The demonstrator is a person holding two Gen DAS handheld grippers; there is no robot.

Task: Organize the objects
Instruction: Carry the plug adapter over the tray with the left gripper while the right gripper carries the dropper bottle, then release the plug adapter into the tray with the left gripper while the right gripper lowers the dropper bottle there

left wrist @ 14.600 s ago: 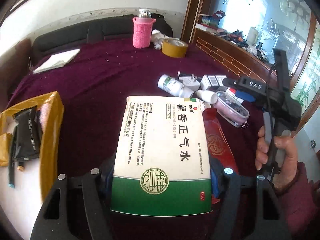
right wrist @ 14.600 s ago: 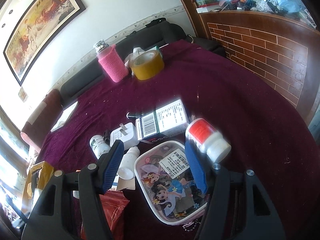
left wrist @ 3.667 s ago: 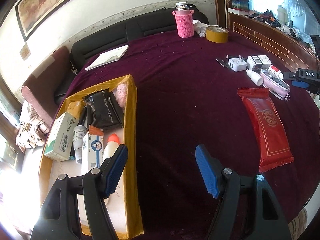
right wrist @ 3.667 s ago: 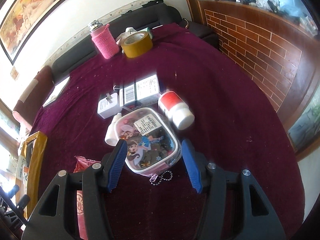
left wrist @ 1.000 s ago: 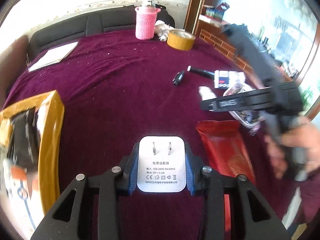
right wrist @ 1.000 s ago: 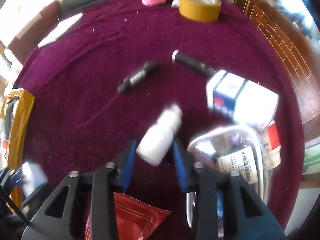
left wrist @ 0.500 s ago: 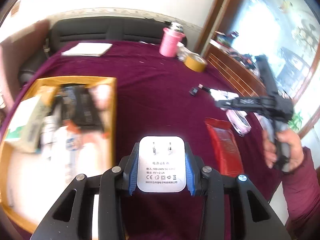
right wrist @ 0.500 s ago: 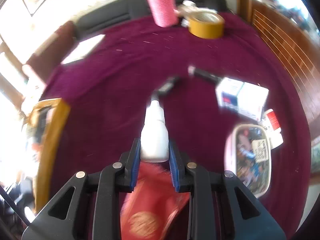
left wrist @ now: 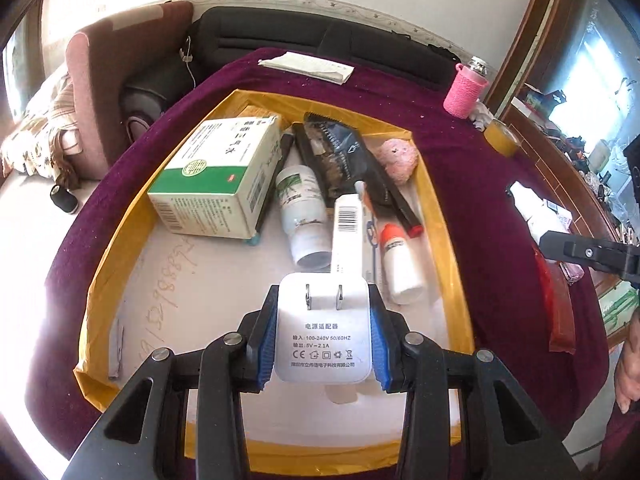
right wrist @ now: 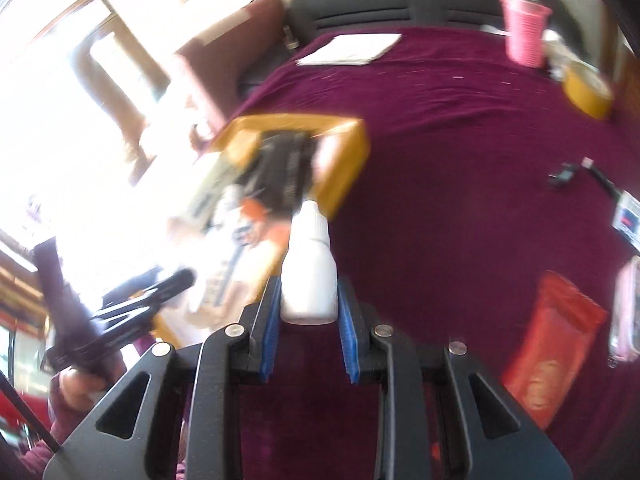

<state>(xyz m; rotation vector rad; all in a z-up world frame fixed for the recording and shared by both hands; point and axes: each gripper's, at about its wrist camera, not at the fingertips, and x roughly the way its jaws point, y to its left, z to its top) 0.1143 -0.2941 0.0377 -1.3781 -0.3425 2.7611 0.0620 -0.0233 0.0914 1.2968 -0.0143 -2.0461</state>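
Charger (left wrist: 323, 328), a white plug-in block with its two prongs pointing away, sits clamped between the blue fingers (left wrist: 267, 344) of the left gripper (left wrist: 323, 340), which hangs over the near, bare part of the yellow-rimmed tray (left wrist: 434, 216). Farther in, the tray already holds a green-and-white medicine box (left wrist: 218, 176), a white pill bottle (left wrist: 302, 216), a slim white carton (left wrist: 347, 236), a small dropper bottle (left wrist: 400, 264) with a red cap, a dark packet (left wrist: 340, 152) and a pink puff (left wrist: 398, 158).

To the right, the right gripper (right wrist: 307, 316) is closed on a second white dropper bottle (right wrist: 308, 272), nozzle pointing away, above the purple cloth of the desk (right wrist: 460, 184) and just short of the tray's right rim; that view is blurred. A red pouch (right wrist: 554, 354) and a roll of yellow tape (right wrist: 586, 88) lie on the cloth.

The step in hand looks like dropping off both picked items. Next, the left fingers should lower the charger onto the open white floor and part; the bottle then needs carrying over the rim into the gap beside its twin.
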